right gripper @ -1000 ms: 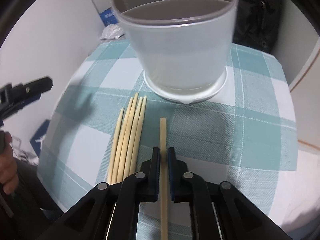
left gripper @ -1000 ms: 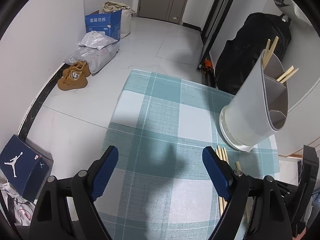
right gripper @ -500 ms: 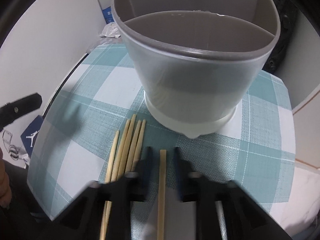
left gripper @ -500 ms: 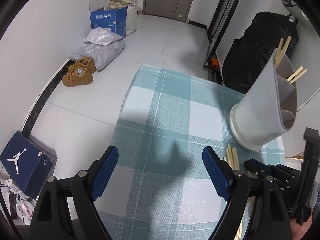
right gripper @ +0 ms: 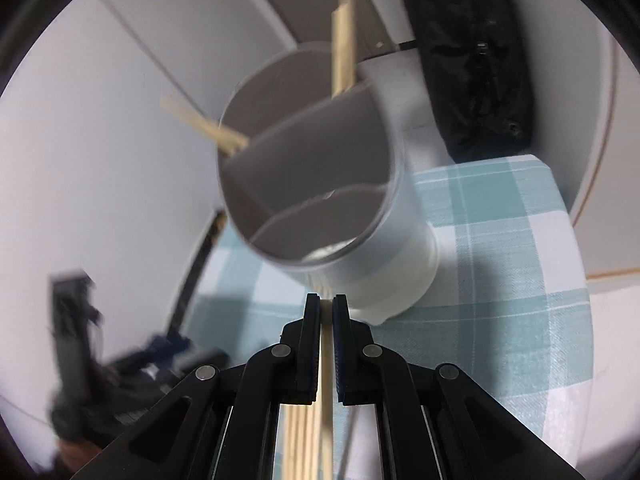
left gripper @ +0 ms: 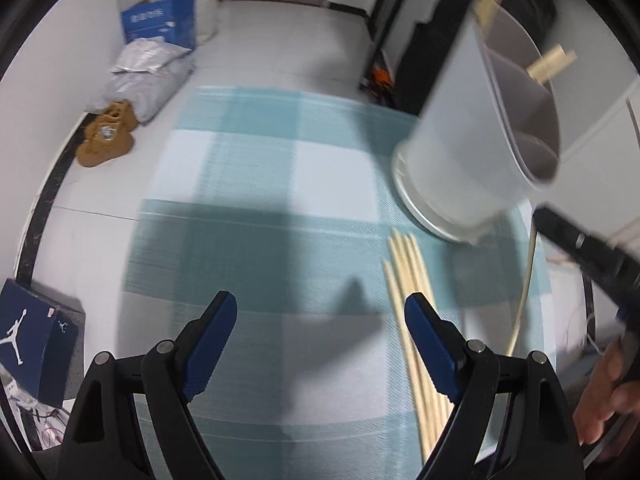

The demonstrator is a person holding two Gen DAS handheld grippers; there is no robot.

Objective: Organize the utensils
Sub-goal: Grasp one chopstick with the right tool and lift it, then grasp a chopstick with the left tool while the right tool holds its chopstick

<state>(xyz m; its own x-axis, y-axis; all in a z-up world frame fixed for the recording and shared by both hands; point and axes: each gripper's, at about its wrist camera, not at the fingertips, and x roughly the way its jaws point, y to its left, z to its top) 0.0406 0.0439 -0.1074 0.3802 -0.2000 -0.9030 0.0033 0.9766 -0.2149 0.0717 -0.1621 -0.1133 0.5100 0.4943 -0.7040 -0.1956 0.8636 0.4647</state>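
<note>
A grey divided utensil holder [left gripper: 460, 160] [right gripper: 380, 248] stands on the teal checked tablecloth [left gripper: 248, 208], with chopsticks [right gripper: 343, 40] sticking out of its far compartments. Several loose chopsticks [left gripper: 404, 280] lie on the cloth in front of it. My right gripper [right gripper: 326, 306] is shut on a single chopstick [right gripper: 326, 364] and holds it off the cloth just before the holder's near wall. The left wrist view shows that chopstick [left gripper: 525, 288] hanging from the right gripper [left gripper: 576, 244]. My left gripper [left gripper: 320, 320] is open over bare cloth, with its right finger [left gripper: 428, 340] above the loose chopsticks.
The table edge [left gripper: 160, 184] drops to a tiled floor on the left. On that floor are brown shoes [left gripper: 106, 140], grey bags [left gripper: 148, 72] and blue boxes [left gripper: 160, 20]. A black bag [right gripper: 476, 60] stands behind the table. A hand [left gripper: 604, 396] shows at the lower right.
My right gripper has closed on the single chopstick, lifted it off the cloth and tilted up toward the holder. My left gripper has drifted closer to the loose chopsticks, still open.
</note>
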